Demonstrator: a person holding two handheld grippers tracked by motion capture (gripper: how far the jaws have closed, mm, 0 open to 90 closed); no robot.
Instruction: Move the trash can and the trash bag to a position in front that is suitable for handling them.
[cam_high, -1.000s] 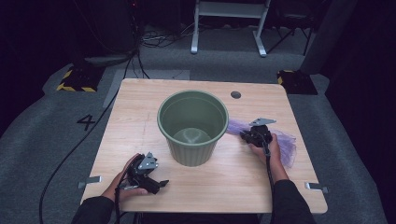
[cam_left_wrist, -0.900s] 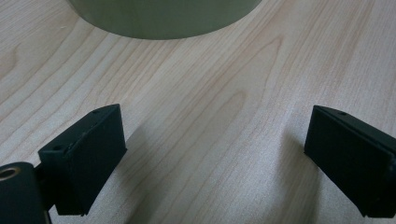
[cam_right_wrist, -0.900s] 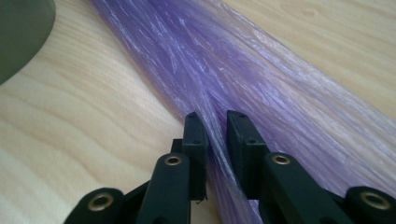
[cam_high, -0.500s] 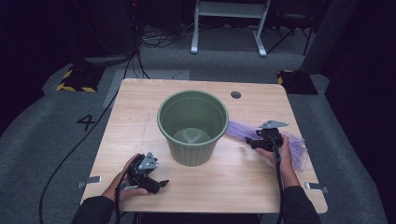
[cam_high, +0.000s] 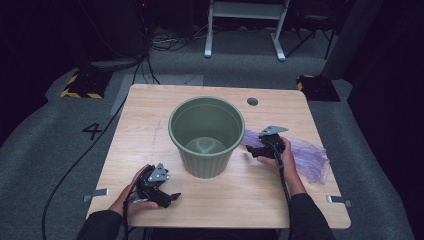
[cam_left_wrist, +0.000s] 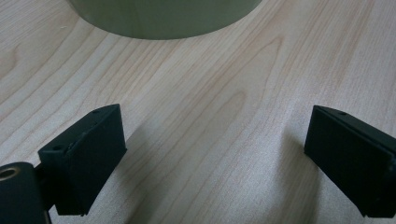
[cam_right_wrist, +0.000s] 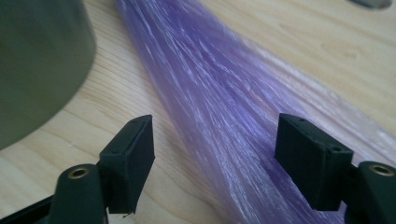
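Purple bag (cam_right_wrist: 219, 107): thin, light, limp film lying beside the green bin (cam_high: 206, 135).
My right gripper (cam_right_wrist: 215, 154) has just spread open astride it; I'd pinch the bunched end.

The big green plastic bucket (cam_high: 206, 136) stands in the middle of the light wooden surface (cam_high: 150, 115) and blocks the straight way between the two sides. A thin purple plastic bag (cam_high: 305, 152) lies flat on the right of it. The front, back and left parts are bare wood with lots of room to pass.
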